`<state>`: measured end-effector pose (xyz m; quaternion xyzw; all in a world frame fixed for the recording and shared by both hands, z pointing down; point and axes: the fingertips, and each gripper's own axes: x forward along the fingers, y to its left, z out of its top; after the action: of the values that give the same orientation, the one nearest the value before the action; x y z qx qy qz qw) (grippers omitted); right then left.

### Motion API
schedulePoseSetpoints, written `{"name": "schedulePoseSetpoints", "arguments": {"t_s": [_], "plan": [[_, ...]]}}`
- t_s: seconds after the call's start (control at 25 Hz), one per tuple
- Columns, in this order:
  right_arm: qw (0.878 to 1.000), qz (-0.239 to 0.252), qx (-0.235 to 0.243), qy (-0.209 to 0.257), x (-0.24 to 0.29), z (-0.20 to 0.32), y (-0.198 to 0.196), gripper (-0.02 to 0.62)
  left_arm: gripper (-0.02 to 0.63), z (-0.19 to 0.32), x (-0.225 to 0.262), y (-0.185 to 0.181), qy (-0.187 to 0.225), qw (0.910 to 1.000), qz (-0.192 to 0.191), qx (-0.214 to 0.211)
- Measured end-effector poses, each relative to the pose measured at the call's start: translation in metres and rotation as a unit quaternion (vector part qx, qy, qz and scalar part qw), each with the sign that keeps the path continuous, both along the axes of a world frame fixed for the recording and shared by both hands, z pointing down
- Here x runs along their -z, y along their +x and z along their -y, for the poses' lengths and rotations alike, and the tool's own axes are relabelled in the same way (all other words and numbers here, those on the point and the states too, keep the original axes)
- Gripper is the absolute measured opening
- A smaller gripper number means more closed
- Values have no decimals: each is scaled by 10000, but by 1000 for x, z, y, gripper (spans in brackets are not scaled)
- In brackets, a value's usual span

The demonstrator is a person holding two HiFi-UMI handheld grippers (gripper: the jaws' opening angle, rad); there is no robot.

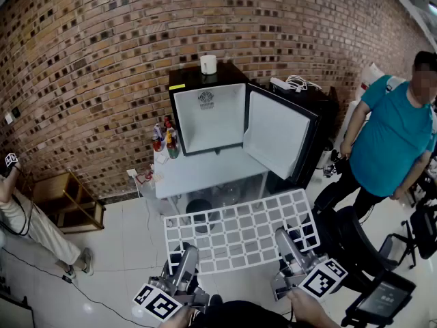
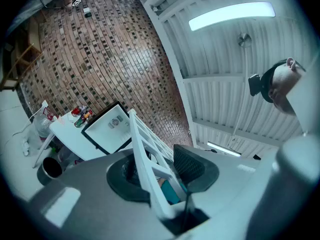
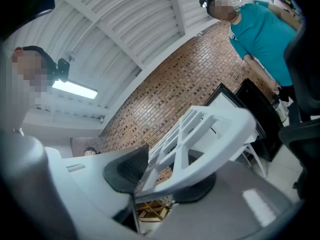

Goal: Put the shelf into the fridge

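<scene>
A white grid shelf (image 1: 239, 231) is held flat in the air in front of me, one gripper on each near corner. My left gripper (image 1: 183, 260) is shut on its near left edge, the white bars (image 2: 145, 154) clamped between the dark pads. My right gripper (image 1: 290, 246) is shut on the near right edge, the shelf rim (image 3: 210, 139) squeezed between its pads. Ahead stands a small black fridge (image 1: 208, 111) on a white table (image 1: 205, 173), its door (image 1: 276, 135) swung open to the right and the white inside bare.
A person in a teal shirt (image 1: 396, 135) stands at the right beside dark chairs (image 1: 355, 241). Bottles (image 1: 166, 139) stand on the table left of the fridge, and a white cup (image 1: 208, 64) sits on top. A bin (image 1: 200, 207) sits under the table. A wooden rack (image 1: 65, 200) stands at the left by the brick wall.
</scene>
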<state>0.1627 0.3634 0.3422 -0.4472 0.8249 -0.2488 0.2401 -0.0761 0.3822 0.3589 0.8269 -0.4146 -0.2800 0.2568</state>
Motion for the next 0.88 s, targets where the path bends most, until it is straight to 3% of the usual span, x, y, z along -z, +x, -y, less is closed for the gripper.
{"name": "schedulePoseSetpoints", "arguments": {"t_s": [0.88], "plan": [[9999, -56, -104, -52, -4, 26, -36, 149, 135, 30, -6, -35, -31, 9999, -5, -98]]}}
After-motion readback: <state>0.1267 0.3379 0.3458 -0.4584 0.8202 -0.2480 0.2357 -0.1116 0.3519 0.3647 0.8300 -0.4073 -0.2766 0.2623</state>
